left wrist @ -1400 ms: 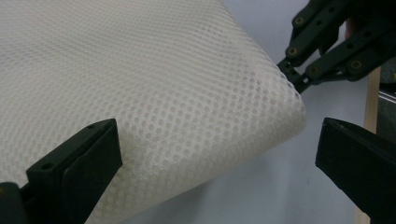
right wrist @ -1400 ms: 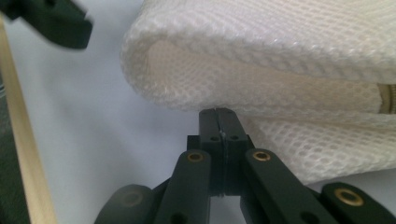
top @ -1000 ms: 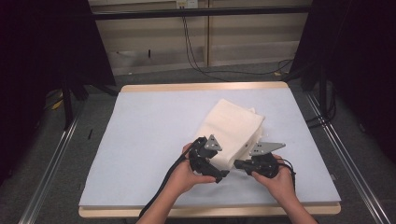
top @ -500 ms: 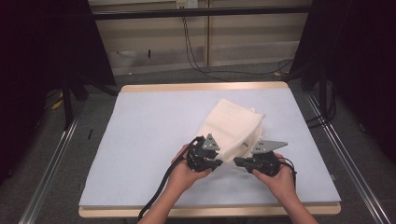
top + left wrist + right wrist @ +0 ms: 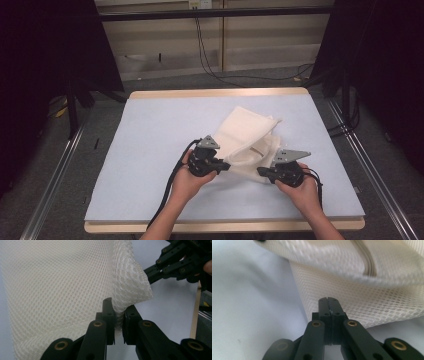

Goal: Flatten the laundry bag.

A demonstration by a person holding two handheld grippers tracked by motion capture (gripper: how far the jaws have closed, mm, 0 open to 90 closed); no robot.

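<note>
My left gripper [image 5: 118, 322], its jaws just closed, pinches the near edge of the white mesh bag [image 5: 248, 137] lying mid-bench [image 5: 150, 150]; my right gripper [image 5: 329, 305] clamps the bag's right edge.

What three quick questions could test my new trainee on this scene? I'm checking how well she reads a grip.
1. True or false: the left gripper has its fingers closed on a fold of the white mesh bag.
2. What runs across the bag in the right gripper view? A) zipper B) rope C) ribbon
3. What does the bag lie on?

Key: 1 true; its fingers have just been closing. 2 A, the zipper. 3 The pale blue mat.
</note>
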